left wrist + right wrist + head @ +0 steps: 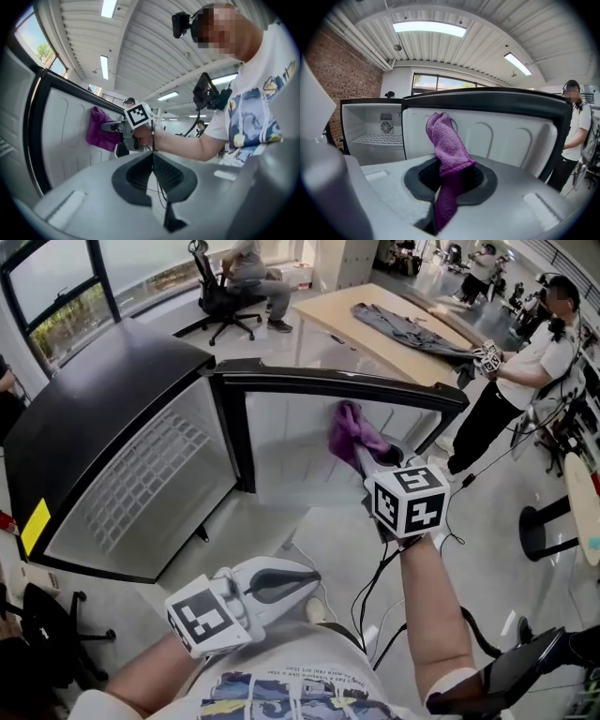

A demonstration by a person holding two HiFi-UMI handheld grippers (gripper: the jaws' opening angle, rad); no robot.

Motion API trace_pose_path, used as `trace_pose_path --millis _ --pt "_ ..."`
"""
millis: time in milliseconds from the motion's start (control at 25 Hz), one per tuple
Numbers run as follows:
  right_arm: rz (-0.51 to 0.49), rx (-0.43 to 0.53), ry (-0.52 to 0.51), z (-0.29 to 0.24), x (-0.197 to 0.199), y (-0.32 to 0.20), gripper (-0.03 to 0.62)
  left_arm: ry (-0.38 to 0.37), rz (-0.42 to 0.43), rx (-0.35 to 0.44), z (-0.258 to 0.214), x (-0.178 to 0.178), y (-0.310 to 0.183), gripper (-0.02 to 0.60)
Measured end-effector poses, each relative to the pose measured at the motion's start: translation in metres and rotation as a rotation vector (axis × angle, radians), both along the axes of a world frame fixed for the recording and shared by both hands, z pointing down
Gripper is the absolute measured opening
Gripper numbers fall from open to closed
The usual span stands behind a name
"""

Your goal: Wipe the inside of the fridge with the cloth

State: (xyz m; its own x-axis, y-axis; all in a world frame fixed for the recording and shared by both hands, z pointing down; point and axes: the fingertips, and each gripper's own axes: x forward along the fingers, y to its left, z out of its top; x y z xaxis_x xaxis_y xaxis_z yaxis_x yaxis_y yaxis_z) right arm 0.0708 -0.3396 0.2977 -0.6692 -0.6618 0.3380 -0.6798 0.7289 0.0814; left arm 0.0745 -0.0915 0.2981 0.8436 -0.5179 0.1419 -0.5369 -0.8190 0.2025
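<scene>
A small black fridge (103,399) stands open, its white inside and wire shelf (155,465) facing me. Its door (291,437) is swung out to the right, white inner lining toward me. My right gripper (364,457) is shut on a purple cloth (351,430), and the cloth's top touches the door lining. Seen from the right gripper view, the cloth (446,140) sticks up from the right gripper (451,174) in front of the door lining (506,136), with the fridge cavity (375,129) off to the left. My left gripper (305,579) hangs low near my body, shut and empty.
A wooden table (394,324) with a grey garment (403,329) stands behind the fridge. One person (525,381) stands at the right and another sits on an office chair (230,296) at the back. Cables (375,577) run over the floor below my right arm.
</scene>
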Motion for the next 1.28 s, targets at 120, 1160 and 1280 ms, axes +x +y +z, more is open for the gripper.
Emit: trace_pose_path --millis 120,1160,1280 --pt "0.057 0.004 0.009 0.001 0.028 -0.005 0.052 0.004 0.035 0.000 0.000 0.012 -0.003 0.005" --pt "0.076 0.047 0.016 -0.013 0.086 0.018 0.052 0.020 0.082 -0.007 0.001 0.056 -0.006 0.005" --pt "-0.029 0.024 0.004 -0.003 0.045 0.033 0.052 0.013 0.059 0.011 -0.003 0.045 -0.002 0.005"
